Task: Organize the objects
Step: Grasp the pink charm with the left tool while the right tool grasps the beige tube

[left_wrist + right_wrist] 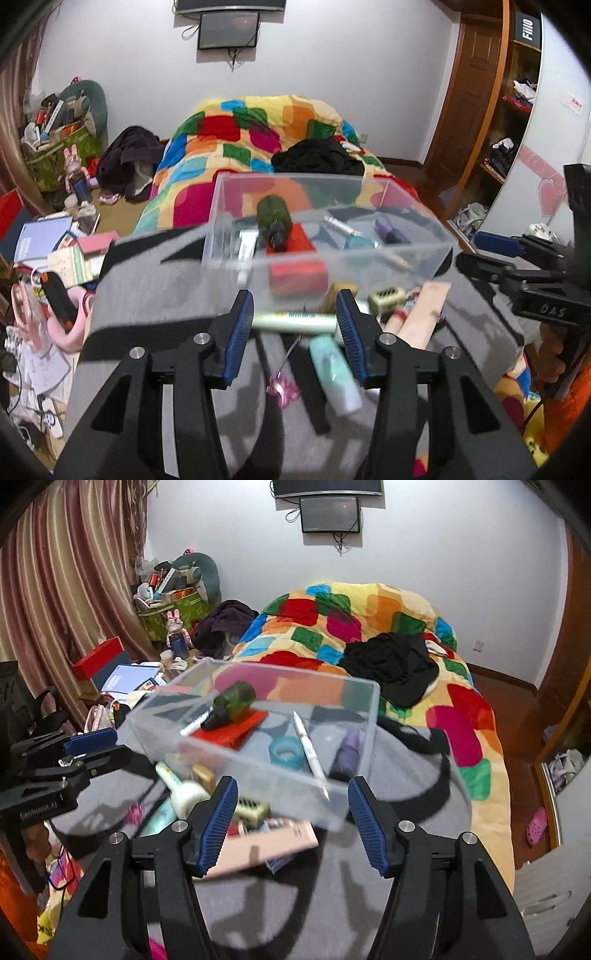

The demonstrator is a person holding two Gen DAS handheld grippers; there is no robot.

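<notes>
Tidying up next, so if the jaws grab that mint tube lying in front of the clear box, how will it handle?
The mint tube looks round and smooth, so it may roll on the grey cloth or slip. It seems light plastic, probably slightly squashy.

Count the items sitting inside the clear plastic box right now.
6 visible in the clear box: green bottle on a red booklet, small white tube, teal tape roll, white pen, purple bottle. More may hide underneath.

Bright room, fisheye warp, foreground blur
</notes>
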